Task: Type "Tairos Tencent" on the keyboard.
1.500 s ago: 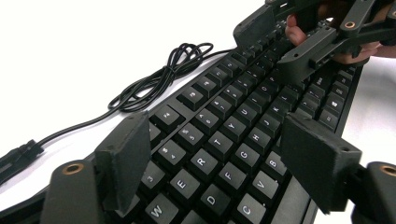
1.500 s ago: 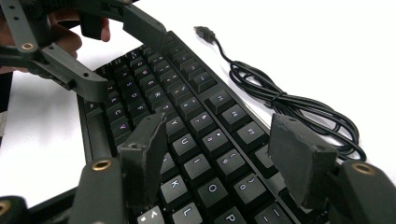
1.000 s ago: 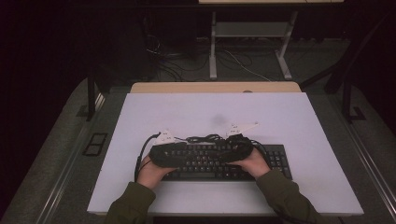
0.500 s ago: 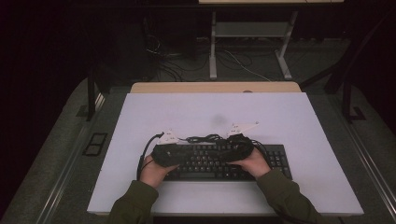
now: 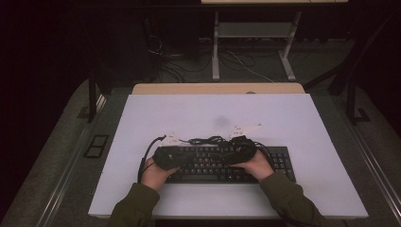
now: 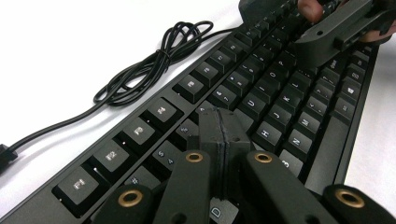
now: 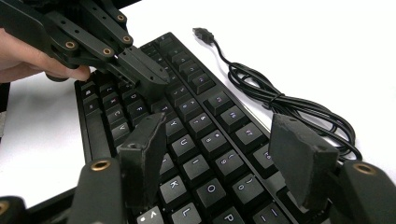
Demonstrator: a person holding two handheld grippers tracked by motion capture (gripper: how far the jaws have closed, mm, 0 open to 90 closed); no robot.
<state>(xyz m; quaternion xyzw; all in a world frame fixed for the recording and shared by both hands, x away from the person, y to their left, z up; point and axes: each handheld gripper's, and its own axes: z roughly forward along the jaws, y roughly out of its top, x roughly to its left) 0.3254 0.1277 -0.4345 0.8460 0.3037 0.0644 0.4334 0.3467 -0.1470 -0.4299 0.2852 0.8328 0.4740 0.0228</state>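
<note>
While both hands hover over the black keyboard [image 5: 227,163], which lies flat on the white table [image 5: 293,123] near its front edge & a bit right of centre, the two grippers point inward at each other above the key rows.

Left gripper [image 6: 224,135]: jaws have just been closing & are now clenched flat together w/ nothing between them; in the left gripper view the joined tips sit right over the keys near the number/letter rows, around the 4–5 area (contact w/ a key can't be told). In the right gripper view the same gripper [image 7: 156,77] comes in from the upper left, its tip low over the upper rows, a hand behind it.

Right gripper [image 7: 219,154]: jaws stand apart, released, holding nothing; keys U, K, O show thru the gap beneath. In the left gripper view it appears at the top right [image 6: 322,42], over the far end of the key field.

Keyboard's cable [image 6: 154,70] lies in a loose bundled coil on the table just behind the board's back edge; its USB plug [image 7: 204,33] rests bare on the white surface, apart from the board.
</note>
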